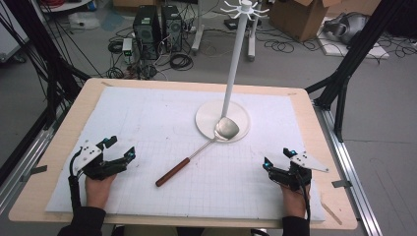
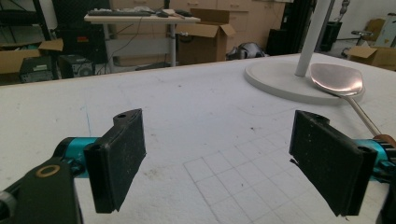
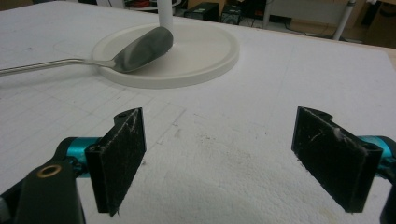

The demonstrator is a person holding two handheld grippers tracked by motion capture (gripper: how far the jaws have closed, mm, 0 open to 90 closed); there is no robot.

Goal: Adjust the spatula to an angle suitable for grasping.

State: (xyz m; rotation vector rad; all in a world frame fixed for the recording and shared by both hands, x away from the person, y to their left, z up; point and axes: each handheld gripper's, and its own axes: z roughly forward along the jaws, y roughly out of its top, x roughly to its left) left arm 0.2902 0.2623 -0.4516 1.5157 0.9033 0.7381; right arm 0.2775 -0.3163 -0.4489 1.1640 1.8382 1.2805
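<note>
A metal spatula [image 1: 196,151] with a reddish wooden handle lies across the middle of the white mat, its blade [image 1: 226,129] resting on the round white base [image 1: 206,123] of a tall white hook stand [image 1: 235,59]. My left gripper [image 1: 119,148] rests open at the mat's near left, nothing between its jaws. At the near right my right gripper [image 1: 277,158] is open and empty too. The left gripper view has the blade [image 2: 337,79] far right ahead of the left gripper [image 2: 219,165]. In the right gripper view the blade [image 3: 140,49] is upper left of the right gripper [image 3: 219,158].
The white gridded mat [image 1: 147,123] covers most of a wooden table [image 1: 93,86]. The stand's pole rises at mid-table with hooks at the top. Computers, cables and cardboard boxes sit on the floor beyond the far edge; black frame posts flank the table.
</note>
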